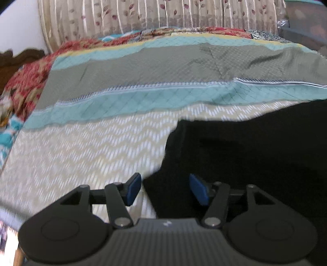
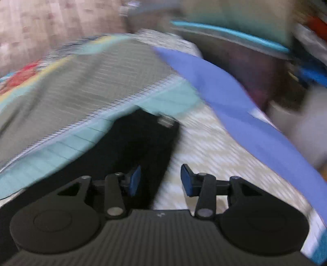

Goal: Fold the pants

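- In the right wrist view the black pants are seen as a long dark strip running away from the right gripper, the far end carrying a small pale tag; the long axis lies roughly along the fingers.
- In the left wrist view the pants spread as a broad dark mass ahead and to the right of the left gripper; their direction there cannot be told.
- The pants are laid on a patchwork quilt with grey, teal and cream zigzag bands; patterned curtains hang beyond it.
- A blue strip is seen crossing diagonally to the right of the right gripper, blurred.
- Left gripper: fingers spread apart, nothing clamped; the pants' edge lies between them.
- Right gripper: fingers spread apart, nothing clamped; the left pad is over the pants, the right over the quilt.
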A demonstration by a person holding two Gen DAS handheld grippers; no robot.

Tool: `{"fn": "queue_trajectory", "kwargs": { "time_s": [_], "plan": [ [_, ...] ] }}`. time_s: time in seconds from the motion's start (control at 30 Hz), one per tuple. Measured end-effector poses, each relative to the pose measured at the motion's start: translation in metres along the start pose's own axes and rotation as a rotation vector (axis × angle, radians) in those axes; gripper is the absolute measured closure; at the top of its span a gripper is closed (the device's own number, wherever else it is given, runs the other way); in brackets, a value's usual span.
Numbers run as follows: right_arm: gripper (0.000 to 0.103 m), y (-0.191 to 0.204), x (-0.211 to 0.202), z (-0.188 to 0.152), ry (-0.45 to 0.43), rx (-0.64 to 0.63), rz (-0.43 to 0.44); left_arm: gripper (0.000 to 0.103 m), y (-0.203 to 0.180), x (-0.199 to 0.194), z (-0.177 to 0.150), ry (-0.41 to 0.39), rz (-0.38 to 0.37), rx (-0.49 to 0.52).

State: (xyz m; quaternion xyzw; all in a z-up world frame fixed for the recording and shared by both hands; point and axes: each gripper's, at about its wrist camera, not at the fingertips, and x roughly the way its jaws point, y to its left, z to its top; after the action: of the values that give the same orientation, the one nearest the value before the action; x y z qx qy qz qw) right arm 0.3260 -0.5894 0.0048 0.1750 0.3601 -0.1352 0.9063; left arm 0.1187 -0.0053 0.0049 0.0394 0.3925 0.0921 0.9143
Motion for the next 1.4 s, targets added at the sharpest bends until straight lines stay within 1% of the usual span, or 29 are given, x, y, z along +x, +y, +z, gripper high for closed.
{"fn": "queue_trajectory", "kwargs": {
  "time_s": [0.03, 0.1, 0.2, 0.23, 0.3, 0.33, 0.4, 0.47, 0.53, 0.63, 0.7, 0.73, 0.77, 0.8, 0.83, 0.87, 0.9, 0.93, 1.0, 1.03, 1.07, 1.1, 1.17, 1.2, 1.23, 1.27, 1.3, 1.33, 1.4],
  "plan": [
    [0.057, -0.008, -0.011, -0.006, 0.009, 0.047, 0.057, 0.045, 0.005, -0.012, -0.010, 0.017, -0.021, -0.013],
    [0.057, -0.014, -0.036, -0.023, 0.015, 0.077, 0.132, 0.040, 0.014, -0.032, -0.030, 0.050, -0.058, -0.055],
    [0.057, -0.010, -0.077, -0.060, 0.030, 0.053, 0.271, 0.037, 0.033, -0.053, -0.059, 0.139, -0.141, -0.163],
    [0.056, -0.005, -0.091, -0.075, 0.043, 0.025, 0.324, 0.035, 0.039, -0.059, -0.068, 0.170, -0.177, -0.211],
    [0.056, 0.006, -0.114, -0.104, 0.071, -0.046, 0.425, 0.023, 0.049, -0.067, -0.084, 0.203, -0.233, -0.300],
    [0.056, 0.015, -0.126, -0.121, 0.089, -0.095, 0.483, 0.015, 0.052, -0.071, -0.093, 0.216, -0.267, -0.353],
    [0.056, 0.036, -0.146, -0.154, 0.122, -0.173, 0.586, 0.012, 0.055, -0.072, -0.108, 0.257, -0.348, -0.446],
    [0.056, 0.064, -0.166, -0.191, 0.171, -0.259, 0.682, 0.004, 0.056, -0.072, -0.119, 0.284, -0.425, -0.536],
    [0.056, 0.094, -0.187, -0.228, 0.208, -0.359, 0.775, 0.001, 0.054, -0.071, -0.127, 0.295, -0.491, -0.602],
    [0.056, 0.125, -0.219, -0.268, 0.257, -0.462, 0.918, 0.000, 0.051, -0.066, -0.137, 0.334, -0.617, -0.725],
    [0.053, 0.144, -0.228, -0.286, 0.276, -0.531, 0.979, 0.005, 0.043, -0.056, -0.140, 0.356, -0.674, -0.804],
    [0.053, 0.158, -0.227, -0.294, 0.289, -0.556, 0.983, 0.028, 0.036, -0.051, -0.139, 0.351, -0.662, -0.808],
    [0.054, 0.171, -0.223, -0.302, 0.318, -0.562, 0.983, 0.068, 0.029, -0.049, -0.134, 0.357, -0.617, -0.782],
    [0.054, 0.185, -0.214, -0.313, 0.376, -0.561, 0.981, 0.080, 0.024, -0.047, -0.131, 0.372, -0.594, -0.760],
    [0.070, 0.197, -0.205, -0.320, 0.444, -0.570, 0.959, 0.087, 0.023, -0.049, -0.130, 0.373, -0.592, -0.759],
    [0.078, 0.209, -0.203, -0.330, 0.490, -0.587, 0.934, 0.087, 0.026, -0.057, -0.128, 0.351, -0.590, -0.753],
    [0.078, 0.216, -0.209, -0.336, 0.485, -0.607, 0.930, 0.087, 0.030, -0.071, -0.125, 0.314, -0.575, -0.722],
    [0.078, 0.222, -0.220, -0.341, 0.464, -0.638, 0.955, 0.087, 0.035, -0.090, -0.124, 0.277, -0.545, -0.681],
    [0.075, 0.232, -0.239, -0.350, 0.444, -0.697, 1.009, 0.087, 0.049, -0.116, -0.129, 0.248, -0.497, -0.631],
    [0.074, 0.237, -0.244, -0.355, 0.437, -0.716, 1.024, 0.087, 0.056, -0.123, -0.137, 0.251, -0.471, -0.625],
    [0.073, 0.243, -0.242, -0.361, 0.451, -0.720, 1.030, 0.087, 0.060, -0.126, -0.146, 0.266, -0.445, -0.629],
    [0.072, 0.248, -0.237, -0.366, 0.476, -0.713, 1.028, 0.086, 0.063, -0.123, -0.158, 0.299, -0.422, -0.644],
    [0.071, 0.260, -0.227, -0.376, 0.500, -0.695, 0.993, 0.081, 0.062, -0.110, -0.178, 0.352, -0.409, -0.703],
    [0.071, 0.264, -0.225, -0.374, 0.495, -0.691, 0.999, 0.080, 0.063, -0.109, -0.184, 0.338, -0.415, -0.734],
    [0.071, 0.267, -0.225, -0.370, 0.496, -0.688, 1.006, 0.075, 0.063, -0.112, -0.182, 0.325, -0.424, -0.743],
    [0.070, 0.268, -0.227, -0.365, 0.493, -0.677, 1.010, 0.061, 0.064, -0.115, -0.179, 0.320, -0.435, -0.746],
    [0.069, 0.264, -0.227, -0.356, 0.481, -0.655, 1.013, 0.055, 0.069, -0.122, -0.176, 0.308, -0.431, -0.747],
    [0.069, 0.259, -0.227, -0.346, 0.454, -0.616, 1.006, 0.050, 0.076, -0.131, -0.172, 0.275, -0.398, -0.742],
    [0.068, 0.241, -0.225, -0.328, 0.399, -0.544, 0.974, 0.050, 0.095, -0.150, -0.164, 0.191, -0.347, -0.725]
  ]
}}
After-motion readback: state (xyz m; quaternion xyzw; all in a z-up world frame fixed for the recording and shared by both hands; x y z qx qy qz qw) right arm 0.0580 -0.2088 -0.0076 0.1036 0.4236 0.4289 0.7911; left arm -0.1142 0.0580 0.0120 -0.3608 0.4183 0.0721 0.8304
